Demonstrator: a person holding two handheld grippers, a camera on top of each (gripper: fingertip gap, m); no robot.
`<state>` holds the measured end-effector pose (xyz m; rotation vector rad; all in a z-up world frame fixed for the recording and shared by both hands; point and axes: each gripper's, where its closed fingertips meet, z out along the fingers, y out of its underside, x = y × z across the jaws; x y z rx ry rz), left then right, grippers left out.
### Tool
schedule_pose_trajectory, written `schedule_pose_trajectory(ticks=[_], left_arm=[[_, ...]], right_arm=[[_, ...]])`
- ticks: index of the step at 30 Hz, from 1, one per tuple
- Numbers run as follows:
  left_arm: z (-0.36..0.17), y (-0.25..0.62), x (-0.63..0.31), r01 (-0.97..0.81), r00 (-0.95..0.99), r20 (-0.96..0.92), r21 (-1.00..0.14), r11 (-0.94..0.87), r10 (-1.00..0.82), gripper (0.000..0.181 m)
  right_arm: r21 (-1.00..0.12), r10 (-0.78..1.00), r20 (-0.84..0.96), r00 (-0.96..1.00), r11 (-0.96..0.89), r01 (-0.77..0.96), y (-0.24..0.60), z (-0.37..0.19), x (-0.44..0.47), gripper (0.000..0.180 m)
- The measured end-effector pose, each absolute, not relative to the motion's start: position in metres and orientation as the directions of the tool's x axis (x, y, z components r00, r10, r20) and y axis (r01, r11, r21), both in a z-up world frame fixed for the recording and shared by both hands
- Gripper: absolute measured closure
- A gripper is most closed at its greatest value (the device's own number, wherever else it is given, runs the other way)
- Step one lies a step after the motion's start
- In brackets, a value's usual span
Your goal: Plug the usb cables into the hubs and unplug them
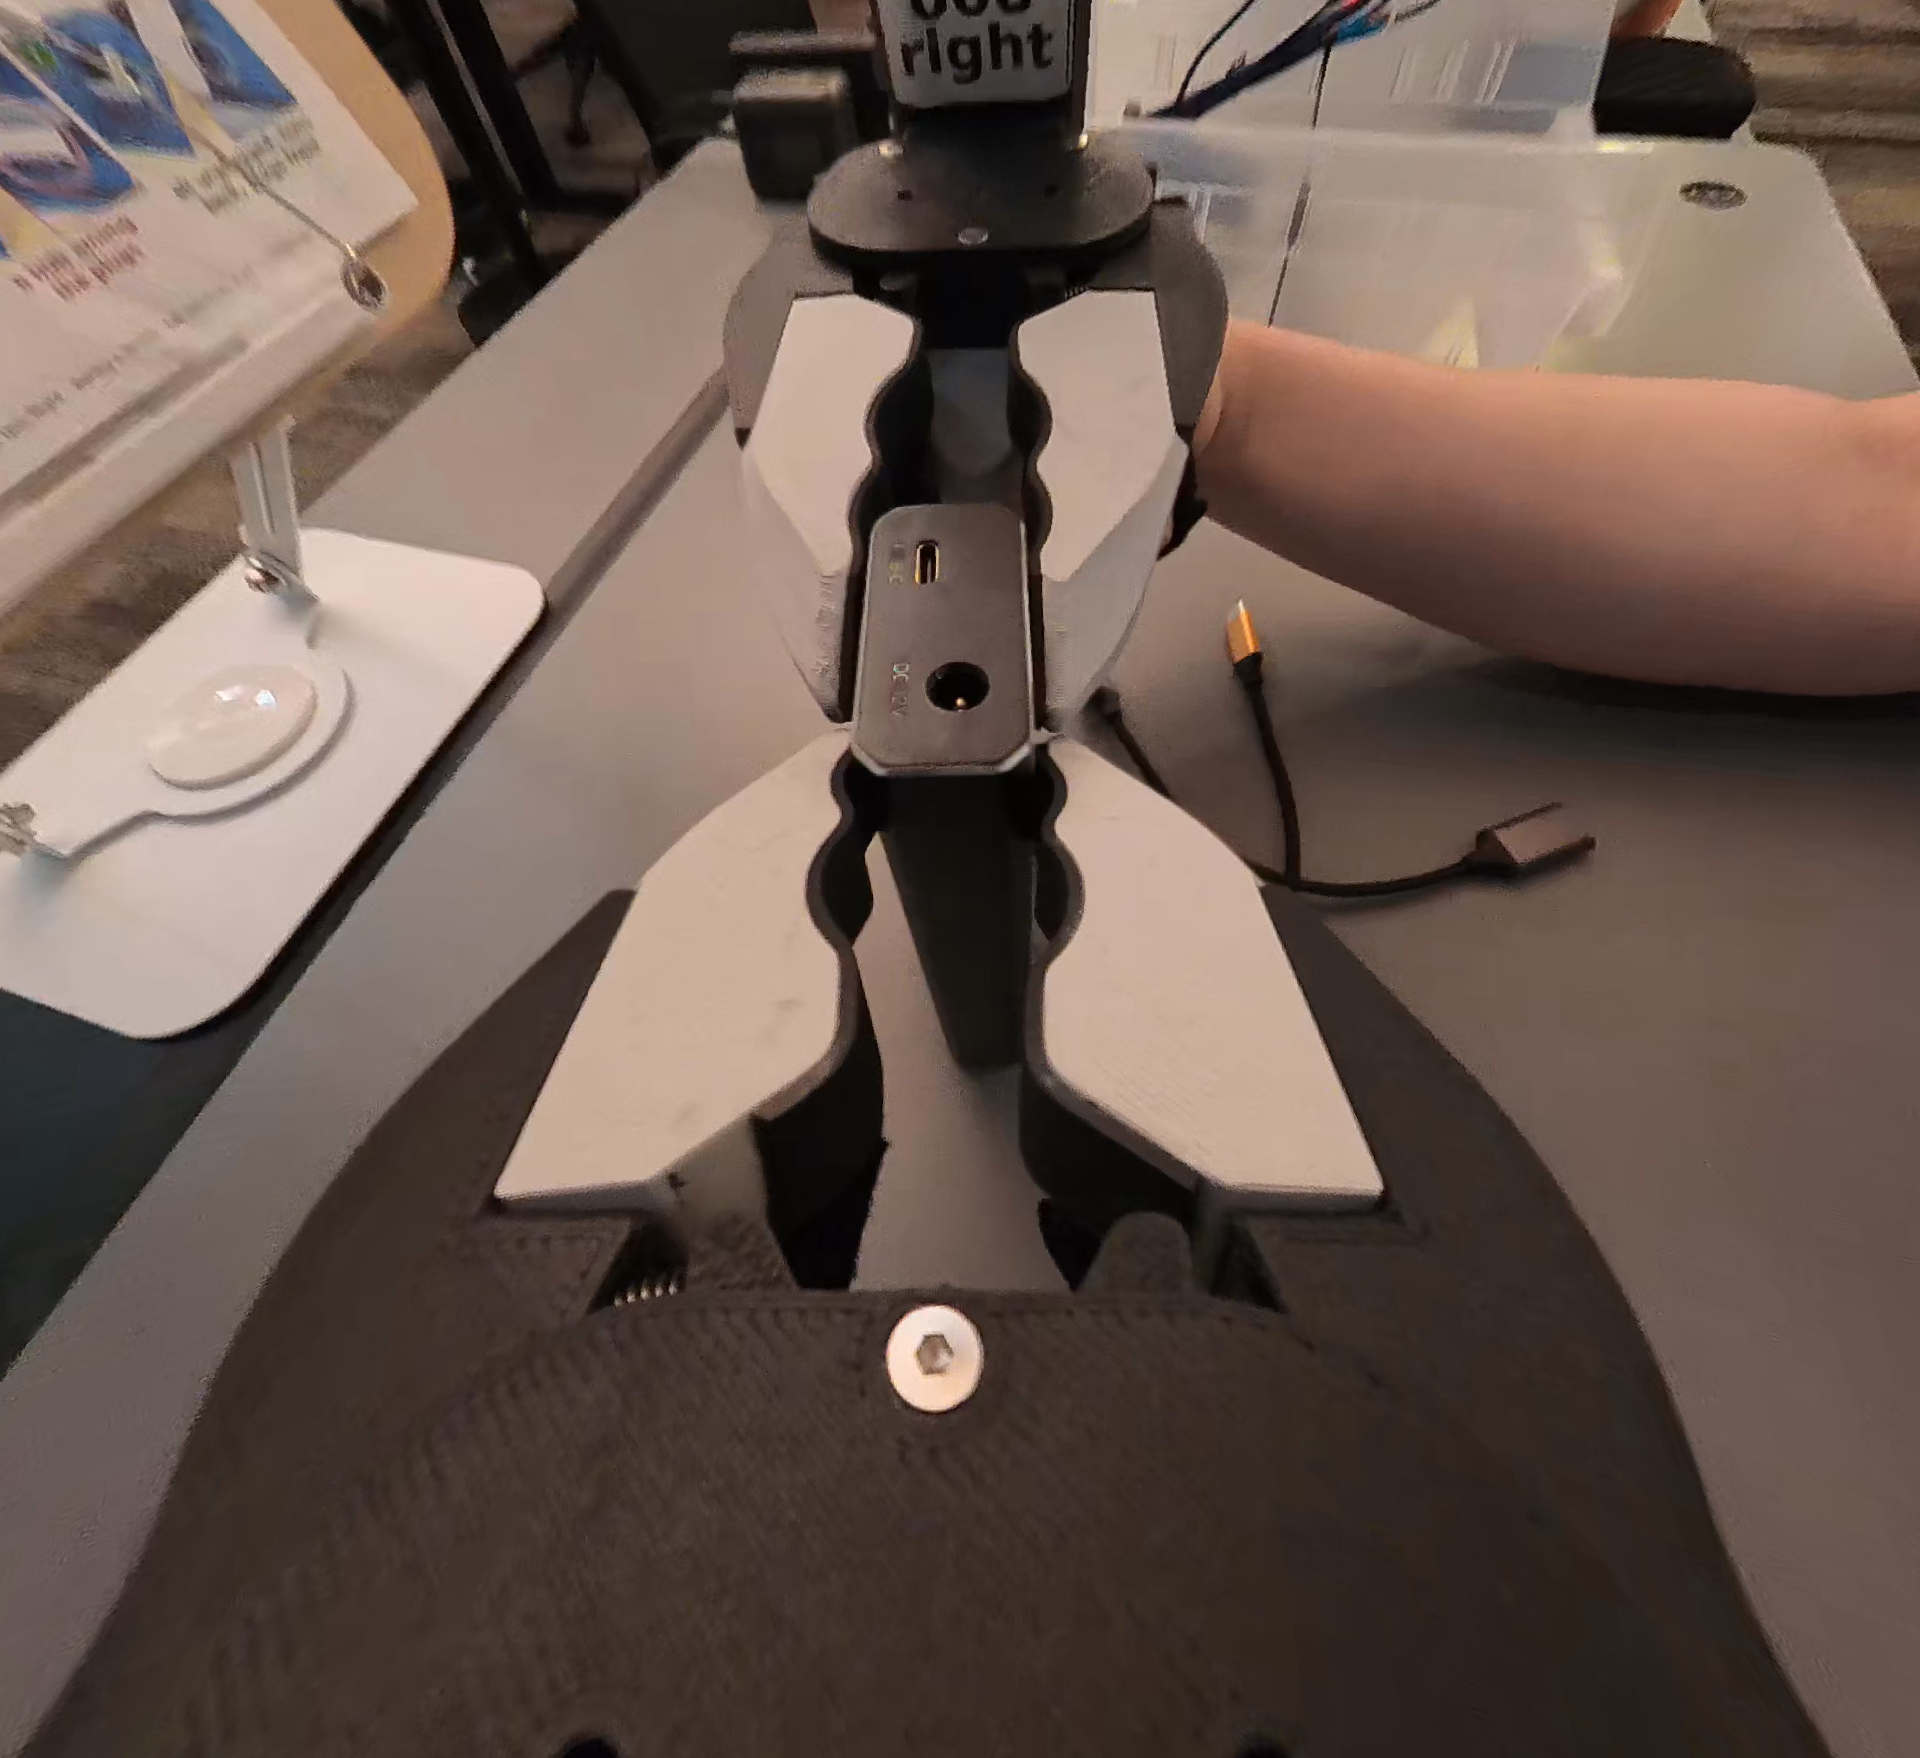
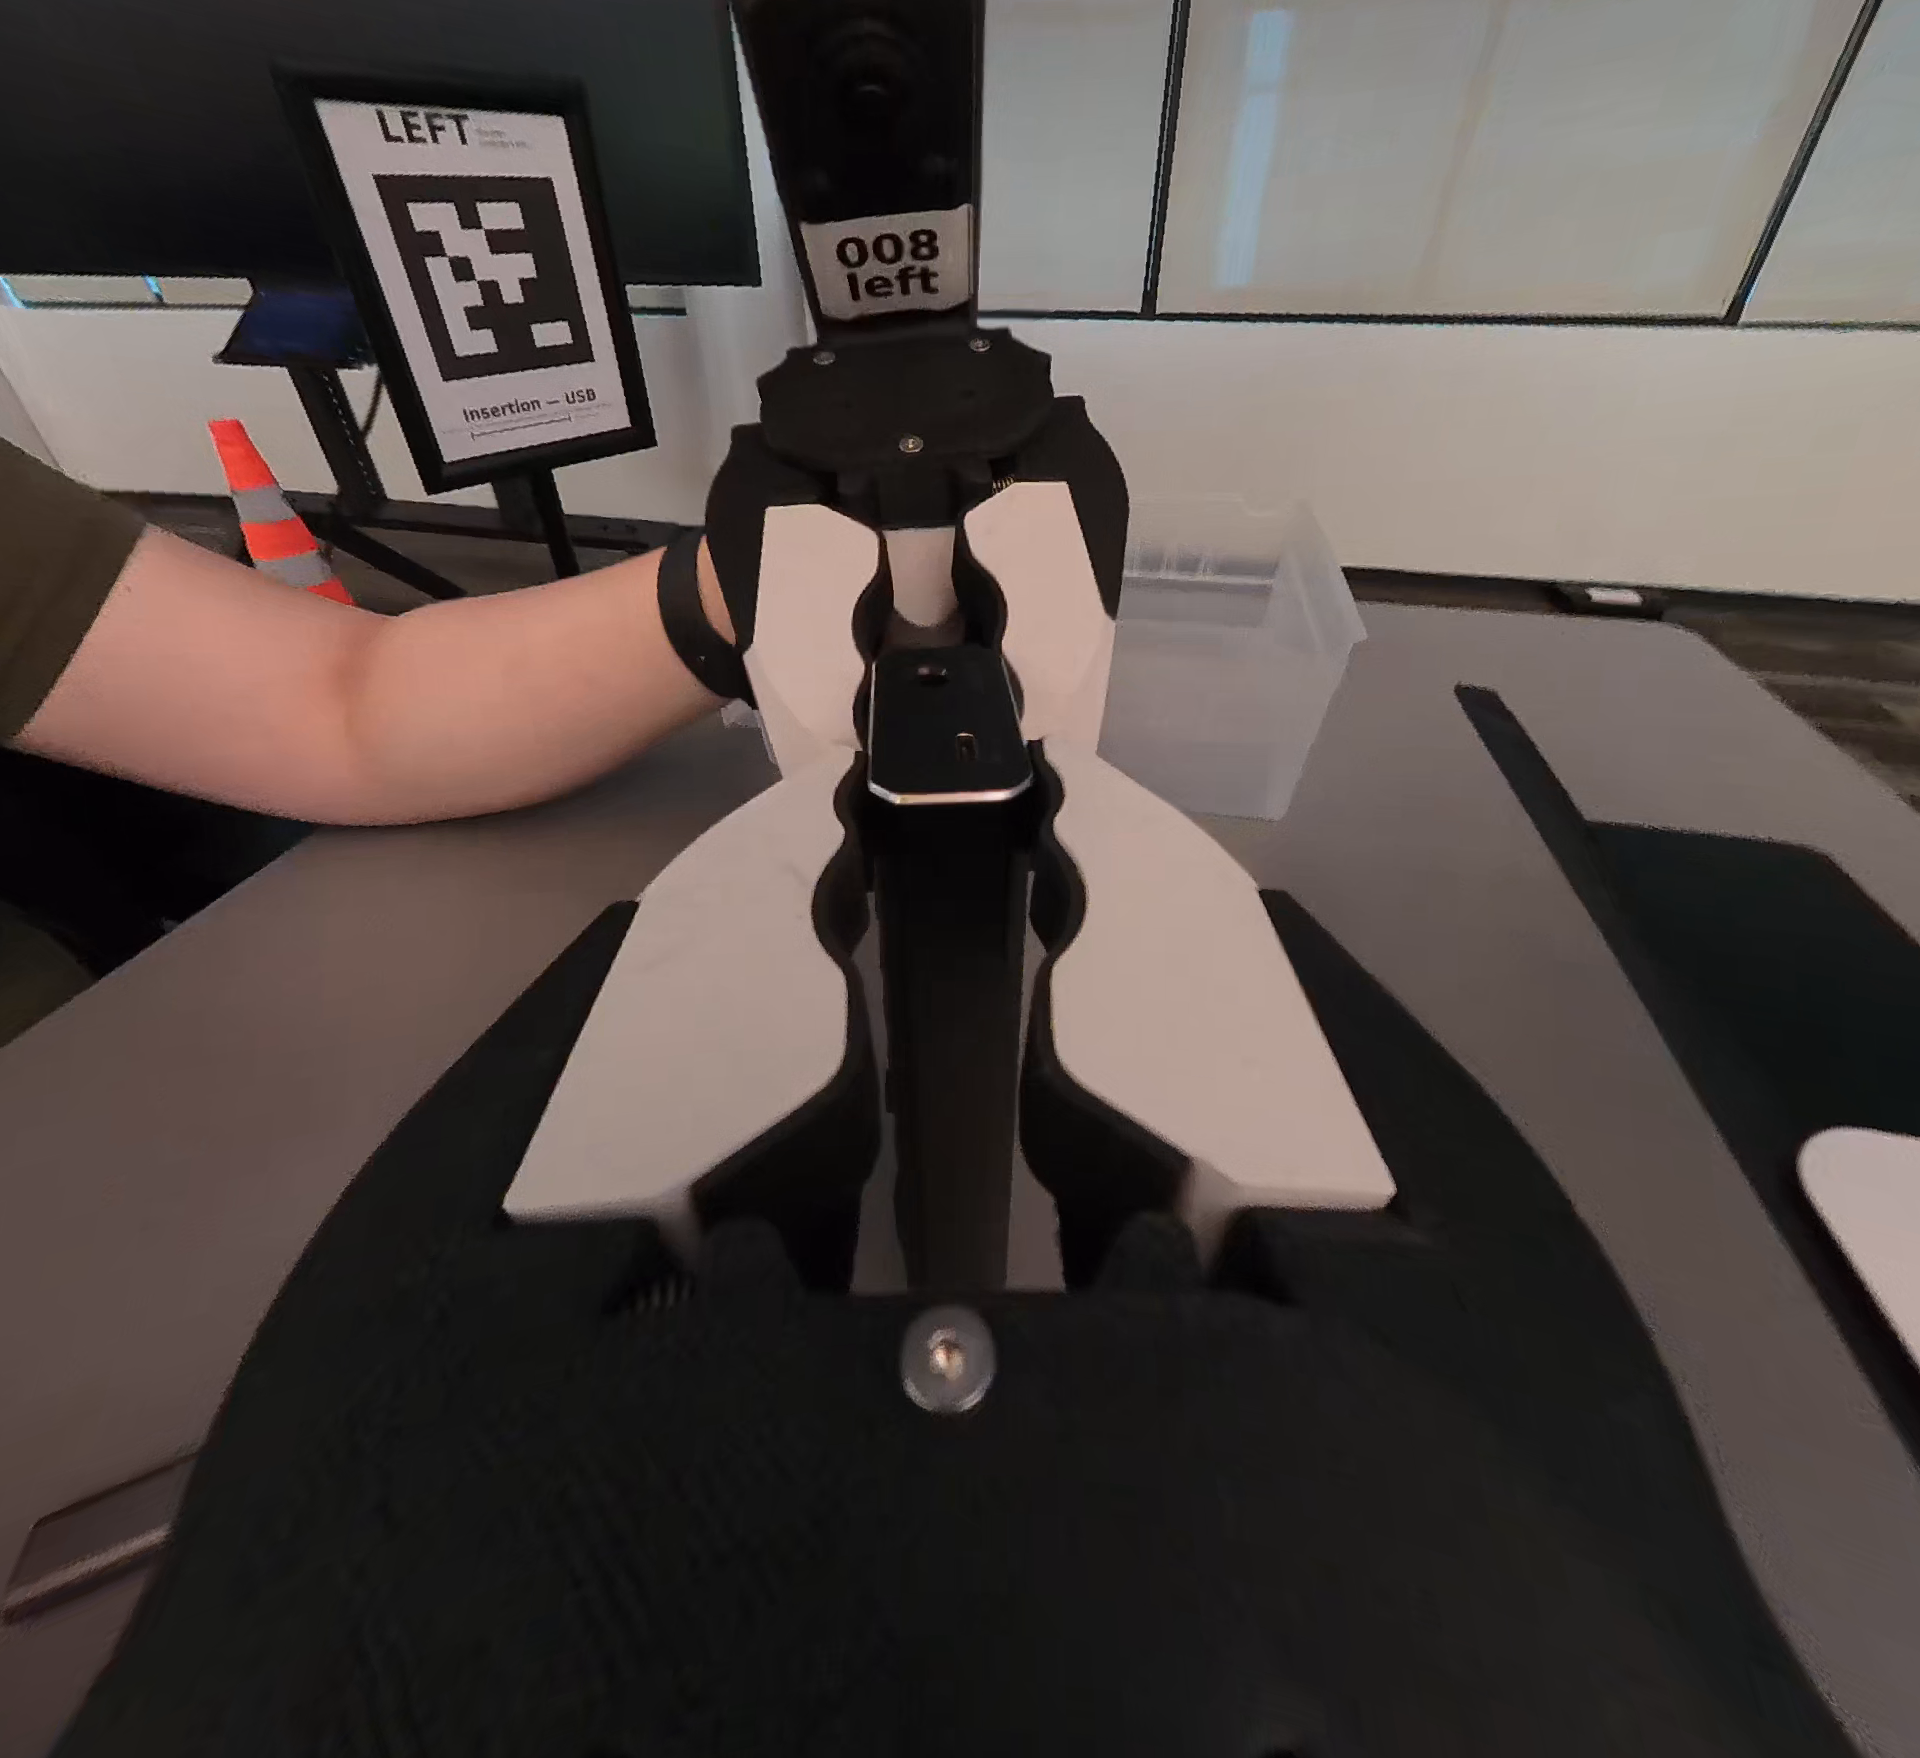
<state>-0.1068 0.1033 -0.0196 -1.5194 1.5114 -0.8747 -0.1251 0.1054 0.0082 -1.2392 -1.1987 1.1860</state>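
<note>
Both grippers clamped on one hub, cable loose on desk.

Centre frame: left gripper [image 1: 940, 758] and right gripper [image 1: 940, 659] fingers closed on opposite ends of the dark hub [image 1: 943, 638], held off the desk [image 1: 1558, 1033]. Right of centre the USB cable [image 1: 1288, 835] lies unplugged, gold plug [image 1: 1244, 636] up-frame. Judgement: free one gripper for the plug; keep the hub steady, port facing it.

The grey desk [image 1: 1558, 1085] carries a black cable [image 1: 1283, 778] with a gold plug, a white stand base [image 1: 208, 825] at its left edge, and a clear plastic bin [image 1: 1558, 254] at the far edge.
</note>
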Motion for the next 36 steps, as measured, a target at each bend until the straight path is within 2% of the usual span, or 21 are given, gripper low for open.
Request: schedule_pose_trajectory(ticks=[6,11,15,21,27,31,36], left_arm=[[-0.030,0.101,-0.098,-0.403,0.030,0.064,-0.913,-0.071,-0.998,0.154],[-0.039,0.106,-0.091,-0.431,0.057,-0.032,-0.903,0.005,-0.998,0.154],[-0.038,0.128,-0.099,-0.435,0.170,-0.125,-0.900,0.039,-0.977,0.155],[-0.037,0.142,-0.111,-0.376,0.235,-0.019,-0.924,-0.073,-0.972,0.155],[-0.039,0.145,-0.110,-0.364,0.260,0.001,-0.926,-0.099,-0.966,0.154],[-0.037,0.146,-0.113,-0.356,0.269,0.005,-0.929,-0.104,-0.963,0.139],[-0.007,0.143,-0.127,-0.288,0.290,-0.018,-0.955,-0.069,-0.957,0.137]], right_arm=[[-0.999,0.999,-0.031,0.017,-0.031,0.010,0.106,0.003,-0.120,0.152],[-0.999,0.998,-0.007,0.059,-0.009,0.032,0.108,0.002,-0.116,0.152],[-1.000,0.979,0.009,0.203,0.012,-0.013,0.124,0.016,-0.098,0.142],[-0.991,0.904,0.084,0.418,0.034,0.126,0.142,0.018,-0.050,0.141],[-0.985,0.866,0.145,0.479,0.082,0.150,0.135,0.034,-0.025,0.141],[-0.987,0.854,0.155,0.497,0.111,0.117,0.131,0.046,-0.016,0.142],[-0.986,0.831,0.167,0.530,0.137,0.094,0.128,0.055,-0.003,0.141]])
